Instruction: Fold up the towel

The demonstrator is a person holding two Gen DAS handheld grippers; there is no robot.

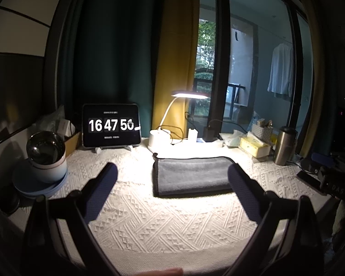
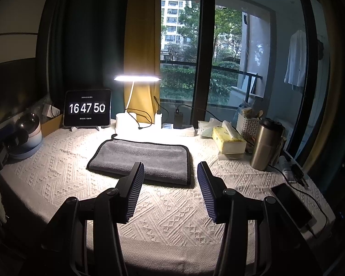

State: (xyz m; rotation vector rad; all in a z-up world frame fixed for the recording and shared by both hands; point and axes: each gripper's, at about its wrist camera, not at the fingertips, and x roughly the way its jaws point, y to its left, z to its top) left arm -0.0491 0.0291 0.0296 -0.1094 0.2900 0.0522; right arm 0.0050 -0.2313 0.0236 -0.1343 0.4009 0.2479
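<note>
Two grippers inspected, neither touching anything. Left gripper [image 1: 172,172] held spread wide, empty, above the white textured tablecloth [image 1: 135,220]. Right gripper [image 2: 170,170] likewise parted and empty. Grey towel [image 2: 145,158] found folded flat, black-bound edges all in view, at 12 o'clock from both grippers, near edge just past the right fingertips [image 2: 139,172]. Noted bare cloth on all sides of the towel, widest toward 6 o'clock. Logged obstacles: lamp [image 2: 135,78] base and cables close behind the far edge at 12; tablet clock [image 2: 87,108] at 10; tissue box [image 2: 227,140] and steel tumbler [image 2: 264,145] at 2; phone [image 2: 292,204] at 4.
</note>
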